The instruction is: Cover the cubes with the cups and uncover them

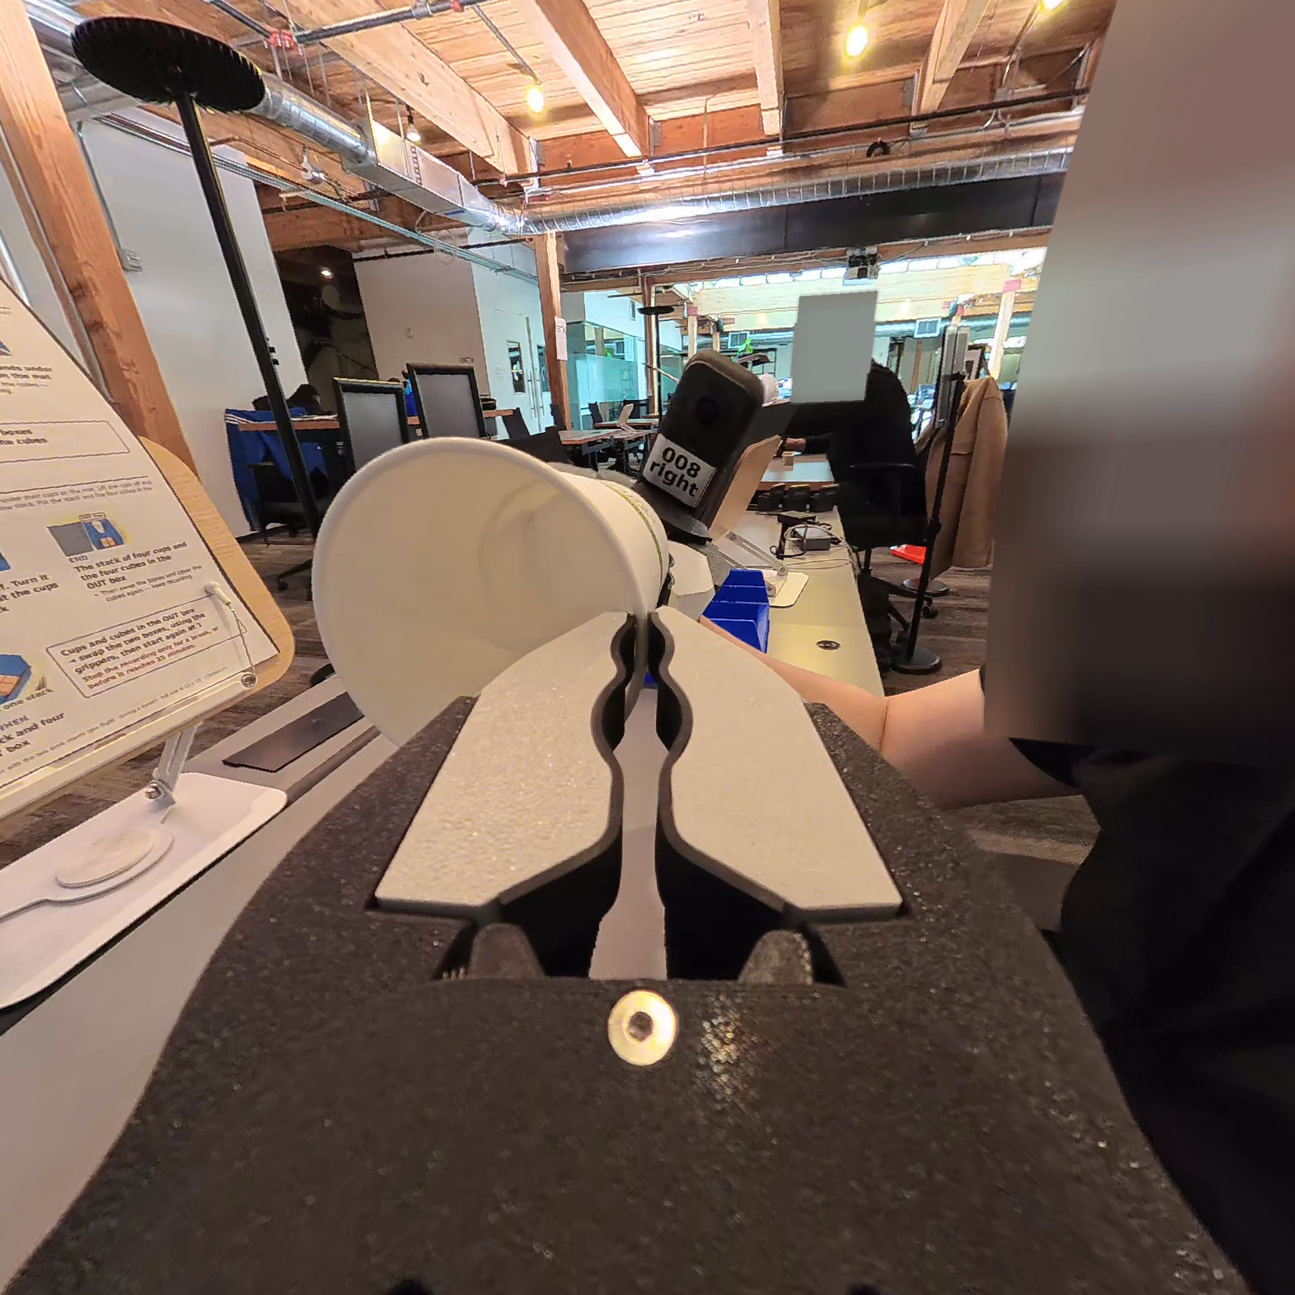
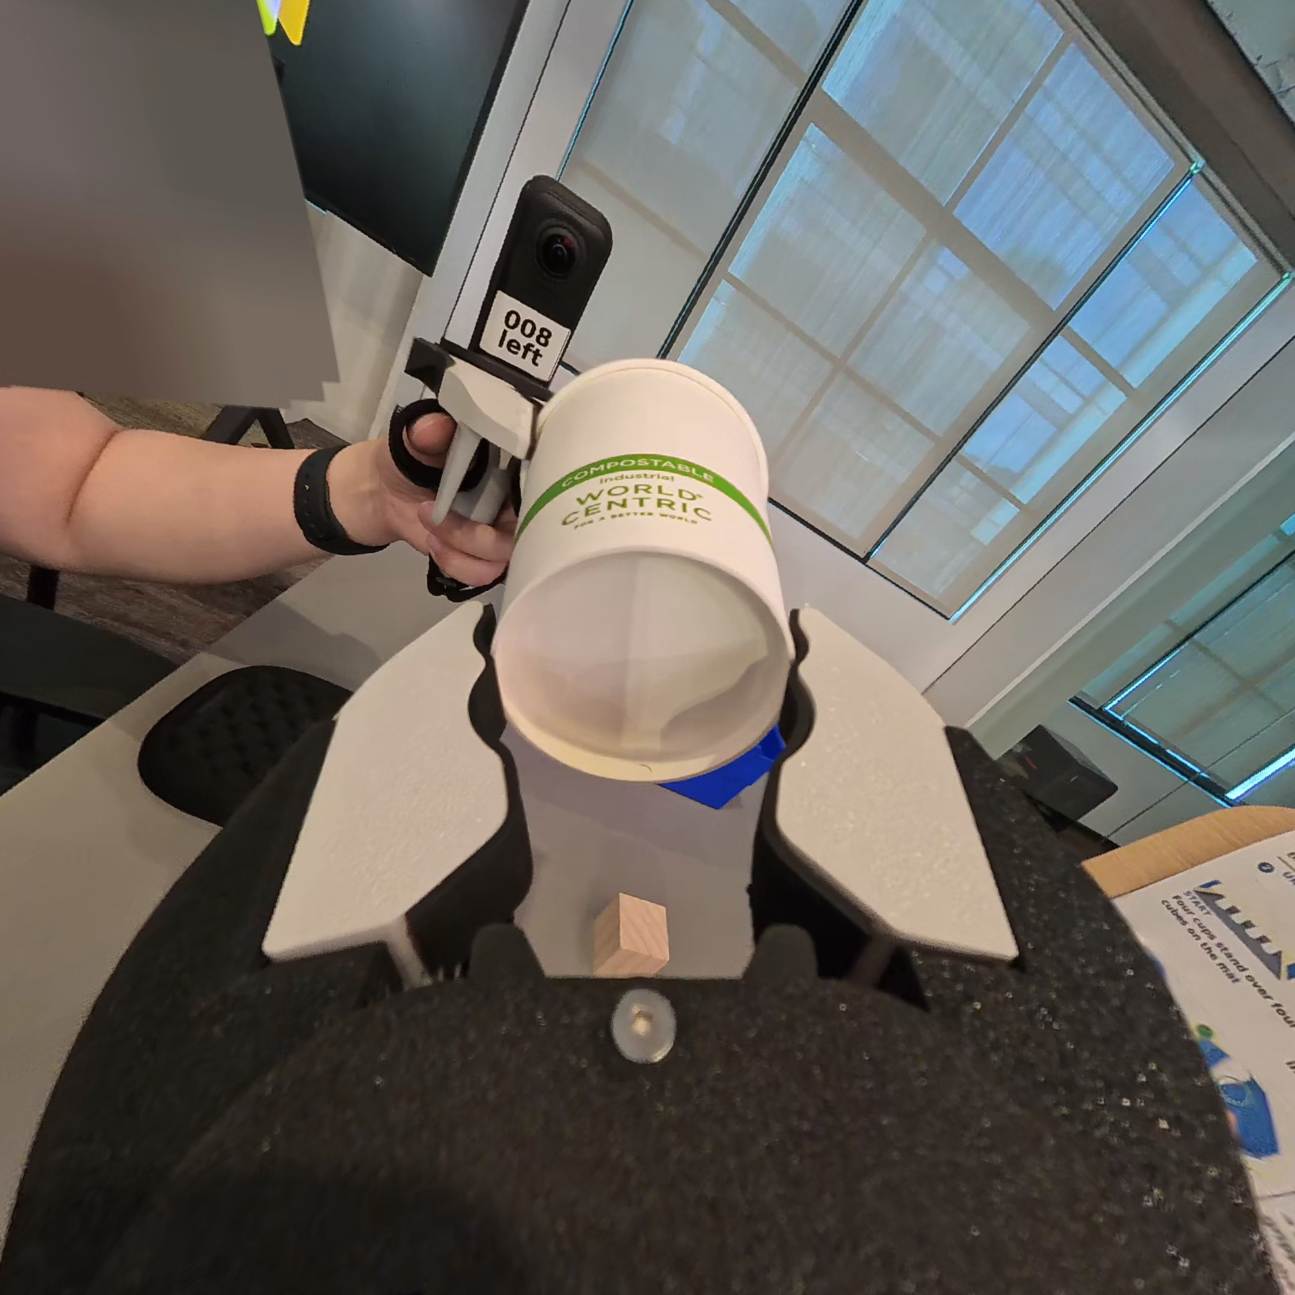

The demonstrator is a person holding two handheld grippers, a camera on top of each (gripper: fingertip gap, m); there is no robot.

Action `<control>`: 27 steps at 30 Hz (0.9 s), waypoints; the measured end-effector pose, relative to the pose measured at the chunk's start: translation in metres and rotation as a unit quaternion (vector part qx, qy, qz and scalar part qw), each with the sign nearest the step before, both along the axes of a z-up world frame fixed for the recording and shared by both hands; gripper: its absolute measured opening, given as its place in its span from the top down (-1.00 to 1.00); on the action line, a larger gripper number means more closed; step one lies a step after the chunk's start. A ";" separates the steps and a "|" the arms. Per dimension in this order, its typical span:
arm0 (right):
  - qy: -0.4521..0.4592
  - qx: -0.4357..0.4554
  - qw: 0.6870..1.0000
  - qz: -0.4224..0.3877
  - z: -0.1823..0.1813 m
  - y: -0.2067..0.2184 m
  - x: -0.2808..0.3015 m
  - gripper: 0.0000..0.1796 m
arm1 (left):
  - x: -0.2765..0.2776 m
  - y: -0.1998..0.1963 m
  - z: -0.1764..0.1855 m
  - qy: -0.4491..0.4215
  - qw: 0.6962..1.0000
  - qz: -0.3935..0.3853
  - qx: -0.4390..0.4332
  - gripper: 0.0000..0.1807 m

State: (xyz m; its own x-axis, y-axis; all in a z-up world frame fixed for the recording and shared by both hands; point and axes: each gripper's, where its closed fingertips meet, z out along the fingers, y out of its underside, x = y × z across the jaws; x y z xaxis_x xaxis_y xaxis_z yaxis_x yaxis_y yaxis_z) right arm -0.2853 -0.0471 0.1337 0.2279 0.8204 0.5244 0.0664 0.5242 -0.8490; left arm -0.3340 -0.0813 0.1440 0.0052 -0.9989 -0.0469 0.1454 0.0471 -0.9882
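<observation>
Cup (image 1: 483, 581), white paper with a green band round its wall, held off the table and lying on its side between the two grippers. Left gripper (image 1: 641, 624): fingers pressed nearly together, pinching the cup's rim wall at its lower right edge; the open mouth faces the left wrist camera, tilted to the left of the fingertips. Right gripper (image 2: 641, 673): fingers spread wide, one on each side of the cup's closed base end (image 2: 638, 673); the right finger's notch sits at the cup wall, but whether either finger presses on it cannot be told. In the right wrist view the left gripper (image 2: 522, 455) appears behind the cup at its far rim, carried by a hand (image 2: 420, 504) wearing a dark wristband. Wooden cube (image 2: 629, 944), pale, resting uncovered on the grey table (image 2: 91, 862) below the right gripper, seen low between its fingers, well apart from the cup. Blue bin (image 2: 729, 778), partly hidden beneath the cup; also seen past the cup in the left wrist view (image 1: 739, 606). Instruction sheet on a wooden-backed stand (image 1: 105, 560), at the left of the table.
</observation>
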 end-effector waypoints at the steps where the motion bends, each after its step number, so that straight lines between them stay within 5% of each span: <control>1: -0.002 0.006 1.000 -0.003 0.000 0.000 0.000 0.14 | 0.000 0.000 -0.001 0.002 1.000 0.004 0.003 0.98; 12: -0.057 0.052 0.996 -0.052 -0.007 0.003 0.002 0.14 | -0.021 0.010 -0.006 0.002 0.999 0.053 0.001 0.86; 22: -0.268 0.110 0.941 -0.177 -0.061 0.033 -0.004 0.14 | -0.080 0.001 -0.045 -0.023 0.992 0.118 -0.034 0.93; 27: -0.344 0.075 0.922 -0.164 -0.086 0.039 -0.019 0.15 | -0.106 -0.009 -0.061 -0.043 0.987 0.144 -0.058 0.97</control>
